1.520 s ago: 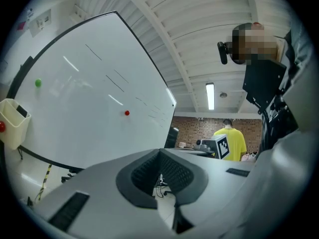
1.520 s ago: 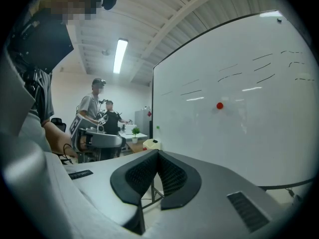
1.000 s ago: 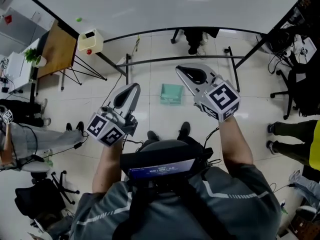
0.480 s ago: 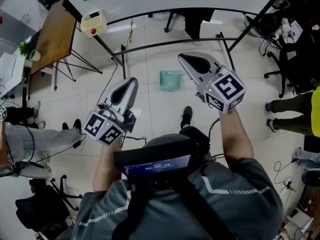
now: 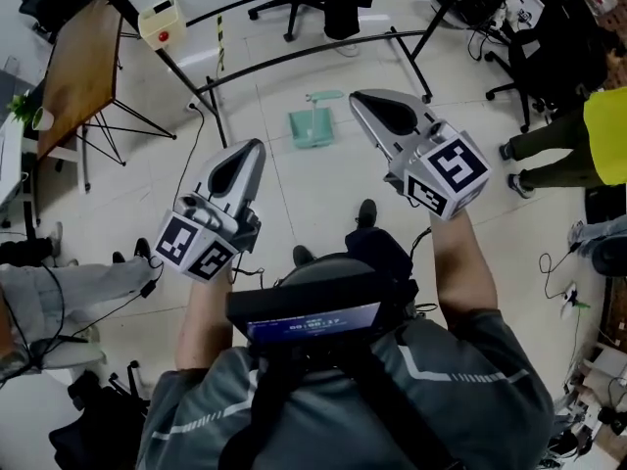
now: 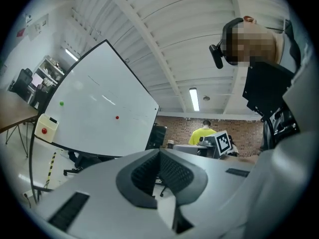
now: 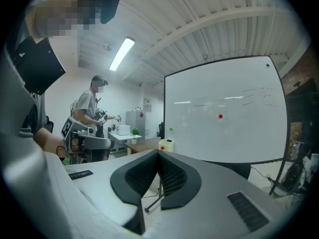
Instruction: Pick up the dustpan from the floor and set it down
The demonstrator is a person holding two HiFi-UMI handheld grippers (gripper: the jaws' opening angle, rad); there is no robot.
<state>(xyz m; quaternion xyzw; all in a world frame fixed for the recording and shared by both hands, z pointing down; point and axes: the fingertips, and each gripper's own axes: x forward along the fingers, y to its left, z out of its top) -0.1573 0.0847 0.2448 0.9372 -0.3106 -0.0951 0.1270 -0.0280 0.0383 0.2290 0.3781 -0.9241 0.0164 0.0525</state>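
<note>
The teal dustpan (image 5: 312,127) lies flat on the tiled floor (image 5: 294,204), ahead of the person's feet and just short of the black tube base of the whiteboard (image 7: 224,108). What looks like its handle points away, toward that base. Nothing touches it.

In the head view it sits between the 2 grippers, but both are carried well above the floor and point roughly level, forward. That reads as an approach posture, not a reach. The left gripper (image 5: 253,150) has its ribbed pads pressed together with nothing between them, and the right gripper (image 5: 361,98) is likewise closed and empty (each gripper view shows only the room beyond the tips, not the dustpan). Keeping them closed probably just suits carrying nothing.

The pick-up looks not yet begun. One gripper would have to spread its jaws, and the person would have to stoop, most likely for the raised handle end, since the flat pan offers little to pinch.
</note>
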